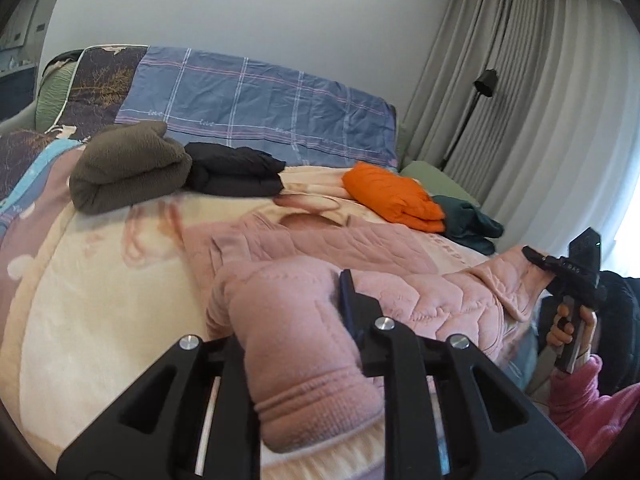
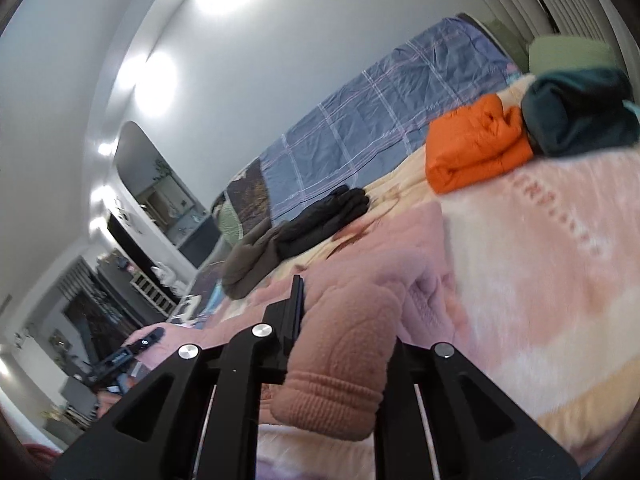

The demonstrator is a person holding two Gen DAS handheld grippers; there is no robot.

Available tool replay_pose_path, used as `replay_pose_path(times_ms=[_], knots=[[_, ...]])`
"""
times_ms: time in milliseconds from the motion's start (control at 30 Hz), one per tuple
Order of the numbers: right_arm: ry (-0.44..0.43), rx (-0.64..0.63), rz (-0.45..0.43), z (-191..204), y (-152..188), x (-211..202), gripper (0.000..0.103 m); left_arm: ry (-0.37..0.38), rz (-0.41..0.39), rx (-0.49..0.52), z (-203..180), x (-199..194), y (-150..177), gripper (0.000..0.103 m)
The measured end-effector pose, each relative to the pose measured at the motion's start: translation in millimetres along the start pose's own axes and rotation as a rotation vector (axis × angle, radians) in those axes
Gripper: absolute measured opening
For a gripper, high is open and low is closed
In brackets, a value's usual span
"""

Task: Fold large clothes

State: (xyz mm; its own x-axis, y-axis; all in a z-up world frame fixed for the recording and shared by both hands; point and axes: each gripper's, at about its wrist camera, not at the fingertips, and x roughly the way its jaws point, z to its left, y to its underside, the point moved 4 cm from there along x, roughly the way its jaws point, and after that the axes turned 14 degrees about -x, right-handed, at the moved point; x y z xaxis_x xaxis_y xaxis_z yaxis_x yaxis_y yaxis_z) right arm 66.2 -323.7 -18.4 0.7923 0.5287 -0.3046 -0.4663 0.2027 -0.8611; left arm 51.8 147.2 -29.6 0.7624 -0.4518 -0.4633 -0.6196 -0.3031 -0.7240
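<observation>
A pink quilted jacket (image 1: pixel 320 252) lies spread on the bed's cream and pink blanket (image 1: pixel 100 300). My left gripper (image 1: pixel 296 320) is shut on one ribbed sleeve cuff (image 1: pixel 316 404) of the jacket. My right gripper (image 2: pixel 344 320) is shut on the other sleeve cuff (image 2: pixel 332 404). The right gripper also shows at the right of the left wrist view (image 1: pixel 536 258), holding the pink fabric above the bed edge. The left gripper shows small at the lower left of the right wrist view (image 2: pixel 156 334).
Folded clothes lie along the far side of the bed: an olive fleece (image 1: pixel 128 164), a black garment (image 1: pixel 236 174), an orange jacket (image 1: pixel 394 194) and a dark teal garment (image 1: pixel 468 222). A blue plaid quilt (image 1: pixel 260 100) lies behind them. Curtains (image 1: pixel 520 100) and a floor lamp (image 1: pixel 480 92) stand at the right.
</observation>
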Motion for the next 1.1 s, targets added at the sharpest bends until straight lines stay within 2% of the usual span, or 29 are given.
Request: replay_pose_path(times_ms=[200,300,367,433,500,700,800,833,900,933,967,1000,1100], knots=[[0.084,-0.03,0.056,-30.6,-17.3,77.4,0.013,-0.057,0.023,-0.07,29.3,62.7,-36.1,0.019],[0.153,-0.074,0.147,-50.0,-9.1,126.4,0.019,-0.105,0.052,-0.075,47.9,98.9,-38.3,0.02],[0.193,-0.08,0.213,-63.8,5.5,153.3,0.022,-0.18,0.09,-0.055,66.6,133.5,-30.0,0.021],[0.204,-0.078,0.234,-73.6,18.0,164.6,0.024,-0.23,0.118,-0.027,84.0,162.9,-18.9,0.022],[0.196,-0.075,0.222,-79.8,25.0,168.7,0.025,-0.209,0.095,-0.013,90.9,172.5,-14.1,0.022],[0.187,-0.087,0.231,-79.3,25.6,168.3,0.026,-0.2,0.091,0.005,88.9,170.0,-13.5,0.022],[0.173,-0.072,0.225,-74.3,20.5,160.1,0.028,-0.187,0.082,-0.018,86.0,164.6,-14.9,0.024],[0.156,-0.059,0.219,-71.8,17.7,152.8,0.034,-0.165,0.078,-0.045,84.6,157.0,-16.0,0.028],[0.156,-0.056,0.202,-66.0,12.6,138.1,0.063,-0.111,0.072,-0.087,81.9,140.9,-17.9,0.044],[0.195,-0.071,0.177,-62.7,9.5,126.7,0.084,-0.087,0.06,-0.095,78.8,129.6,-18.9,0.066],[0.235,-0.107,0.125,-57.2,5.3,110.4,0.085,-0.102,0.028,-0.085,76.9,119.4,-20.0,0.087],[0.251,-0.152,0.098,-50.9,2.4,97.4,0.086,-0.148,-0.048,-0.035,71.9,101.5,-21.5,0.088],[0.276,-0.234,0.102,-41.2,3.8,77.0,0.087,-0.192,-0.093,0.055,62.3,73.8,-19.3,0.09]])
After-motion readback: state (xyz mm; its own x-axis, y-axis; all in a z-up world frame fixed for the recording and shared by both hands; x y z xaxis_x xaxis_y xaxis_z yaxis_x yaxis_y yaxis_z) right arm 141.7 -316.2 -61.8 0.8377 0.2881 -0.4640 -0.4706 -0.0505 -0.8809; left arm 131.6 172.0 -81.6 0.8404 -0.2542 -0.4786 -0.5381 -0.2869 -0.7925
